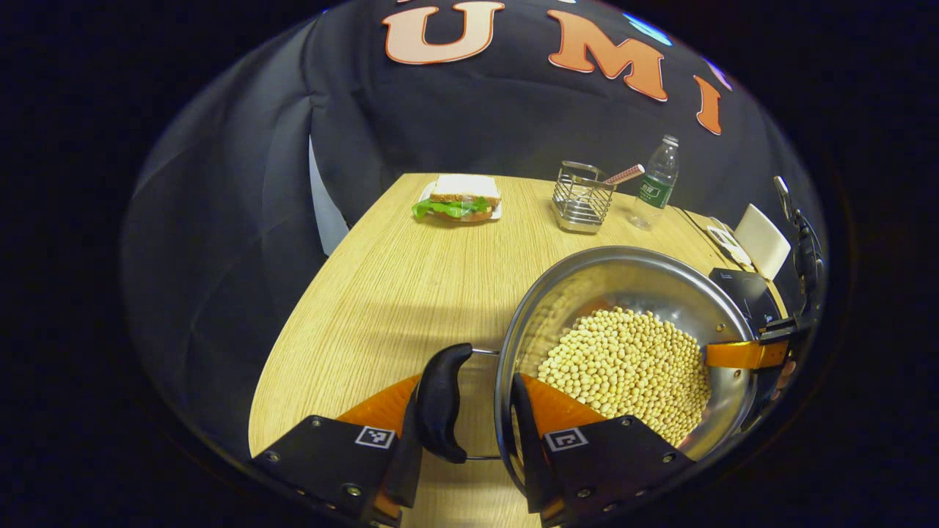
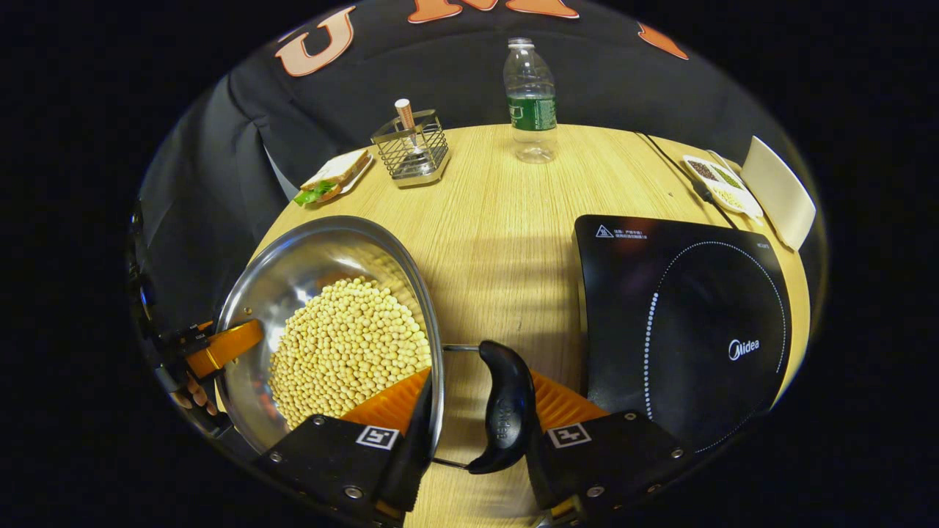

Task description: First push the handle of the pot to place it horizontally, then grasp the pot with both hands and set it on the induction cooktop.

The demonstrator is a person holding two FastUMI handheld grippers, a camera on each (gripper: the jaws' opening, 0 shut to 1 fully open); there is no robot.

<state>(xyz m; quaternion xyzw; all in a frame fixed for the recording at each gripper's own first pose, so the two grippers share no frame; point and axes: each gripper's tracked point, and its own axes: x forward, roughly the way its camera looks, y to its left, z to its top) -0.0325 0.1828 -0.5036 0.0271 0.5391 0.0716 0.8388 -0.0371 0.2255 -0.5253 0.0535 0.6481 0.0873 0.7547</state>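
The pot (image 1: 623, 345), a steel pan loaded with pale beans (image 1: 631, 367), hangs between the two grippers, and both of its side handles lie level, so the first step of pushing a handle flat looks done. The two-handed grasp looks set as well.

In the left gripper view, the left gripper (image 1: 473, 433) straddles the near side of the pot: one jaw sits inside the rim, against the wall above the beans, and the other sits outside the black handle (image 1: 442, 400), so handle and rim stand between the jaws. They look closed on that side of the pot, though actual contact on the outer jaw is hard to confirm. The right gripper view shows the mirror case: the right gripper (image 2: 477, 433) has one jaw inside the rim and the other beyond the opposite black handle (image 2: 506, 414), apparently clamped the same way.

What remains is the carry and the setting down. The induction cooktop (image 2: 682, 330) lies on the worktop (image 2: 506, 242) just beyond the right gripper's outer jaw, close to the pot and bare. Whether the pot is already lifted clear of the worktop cannot be told. A sandwich (image 1: 462, 199), a wire holder (image 1: 583, 198) and a bottle (image 1: 656, 183) stand far ahead of the jaws, off the path.
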